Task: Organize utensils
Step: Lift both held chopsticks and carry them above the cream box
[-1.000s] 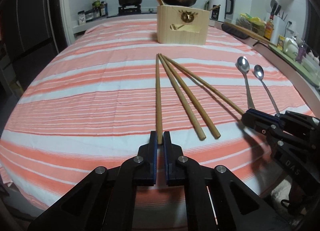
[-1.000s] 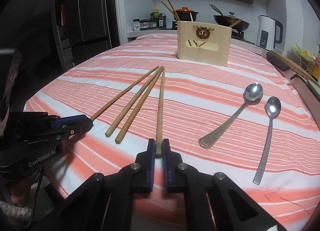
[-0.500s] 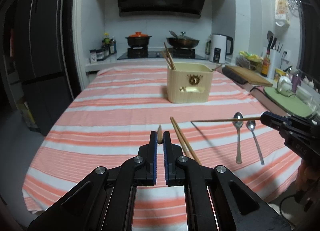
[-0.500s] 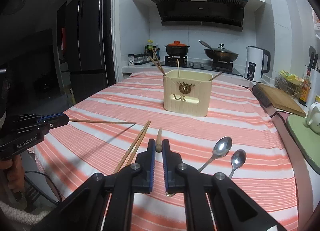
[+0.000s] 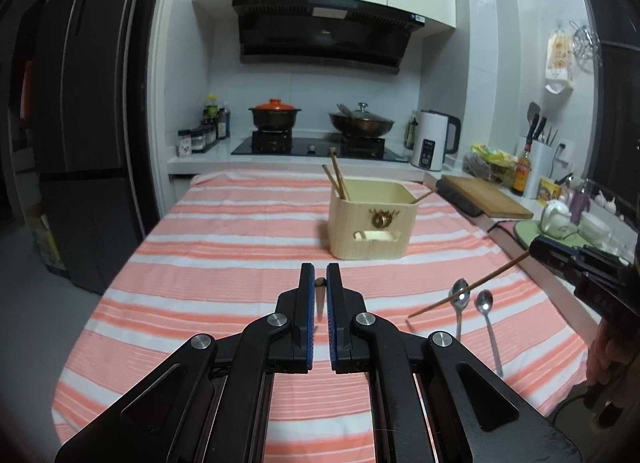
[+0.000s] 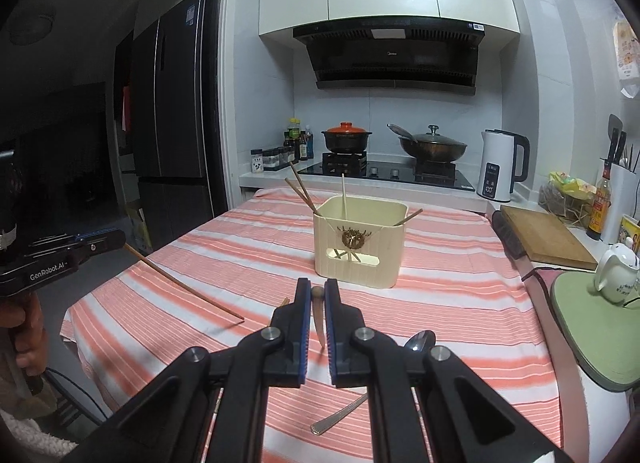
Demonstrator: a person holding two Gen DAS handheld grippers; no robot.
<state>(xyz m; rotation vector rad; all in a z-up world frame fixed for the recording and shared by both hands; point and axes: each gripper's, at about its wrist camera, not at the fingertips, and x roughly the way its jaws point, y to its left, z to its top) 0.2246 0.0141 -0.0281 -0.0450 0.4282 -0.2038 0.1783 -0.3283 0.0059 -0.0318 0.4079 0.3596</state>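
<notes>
Left gripper (image 5: 320, 283): fingers (image 5: 306, 295) narrow, clamped on one wooden chopstick (image 5: 320, 299), thick end poking up between the pads, shaft hanging down toward the striped desk (image 5: 224, 263). Seen from the right wrist, this gripper (image 6: 116, 241) sits at far left, lifted clear of the cloth, its chopstick (image 6: 184, 283) slanting down to the right with the tip just above the desk; a hand (image 6: 28, 339) grips the handle below.

Right gripper (image 6: 317, 291): fingers (image 6: 304, 303) narrow, pinching a second chopstick (image 6: 317, 315), butt end up, shaft pointing down. From the left wrist it (image 5: 538, 249) appears at far right, raised, its chopstick (image 5: 468, 287) angled down-left over the two spoons (image 5: 472, 303) lying side by side on the cloth.

Both grippers point slightly downward toward the cream utensil holder (image 5: 372, 223), which stands mid-desk, well ahead, with several chopsticks already leaning inside. Tip of another chopstick (image 6: 285, 301) on the cloth shows just left of the right fingers
</notes>
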